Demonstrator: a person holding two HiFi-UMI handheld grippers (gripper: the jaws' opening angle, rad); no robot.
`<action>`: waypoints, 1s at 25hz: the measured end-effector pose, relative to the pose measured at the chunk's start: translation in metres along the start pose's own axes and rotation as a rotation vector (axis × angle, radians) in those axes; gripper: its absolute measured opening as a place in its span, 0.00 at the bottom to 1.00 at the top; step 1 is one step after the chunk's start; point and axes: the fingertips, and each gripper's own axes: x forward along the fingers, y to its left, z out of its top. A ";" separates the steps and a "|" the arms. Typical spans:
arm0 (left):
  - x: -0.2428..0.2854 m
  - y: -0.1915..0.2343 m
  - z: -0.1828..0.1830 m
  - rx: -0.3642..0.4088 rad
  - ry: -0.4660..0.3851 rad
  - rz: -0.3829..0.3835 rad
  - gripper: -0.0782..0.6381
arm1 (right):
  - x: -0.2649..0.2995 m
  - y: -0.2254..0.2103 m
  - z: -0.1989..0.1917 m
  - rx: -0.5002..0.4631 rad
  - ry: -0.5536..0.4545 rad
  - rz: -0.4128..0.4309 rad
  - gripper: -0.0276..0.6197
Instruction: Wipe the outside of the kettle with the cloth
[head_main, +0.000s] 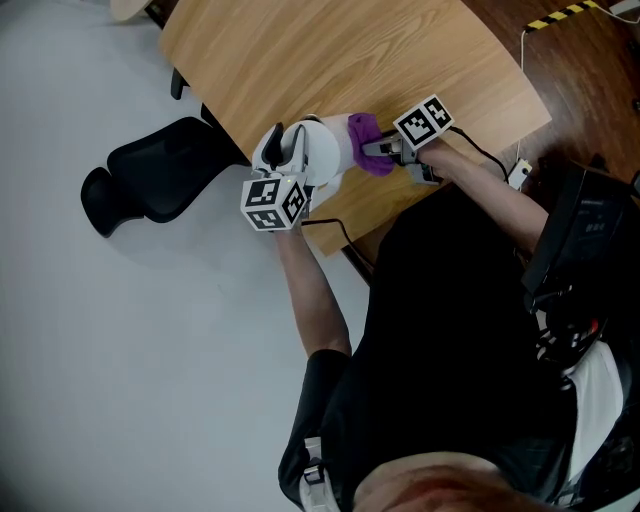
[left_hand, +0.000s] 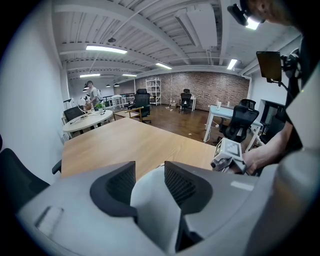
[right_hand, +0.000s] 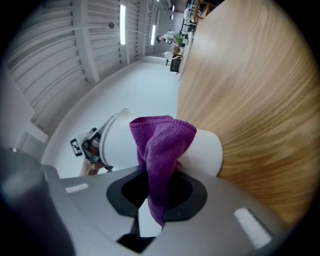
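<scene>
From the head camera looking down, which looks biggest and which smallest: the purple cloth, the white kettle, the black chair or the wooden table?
Largest to smallest:
1. wooden table
2. black chair
3. white kettle
4. purple cloth

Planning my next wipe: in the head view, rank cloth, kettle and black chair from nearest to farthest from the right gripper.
1. Cloth, clamped by the right gripper.
2. Kettle, just left of it.
3. Black chair, on the floor, far left.
</scene>
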 end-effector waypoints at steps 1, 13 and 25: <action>0.000 0.000 0.000 0.000 -0.001 -0.001 0.16 | 0.000 -0.019 -0.004 0.031 0.014 -0.051 0.12; 0.001 0.002 -0.006 0.015 -0.010 -0.044 0.15 | 0.008 -0.111 -0.020 0.196 0.020 -0.266 0.11; 0.000 0.018 0.013 -0.008 -0.131 -0.102 0.21 | 0.003 -0.034 -0.006 0.146 -0.094 -0.001 0.11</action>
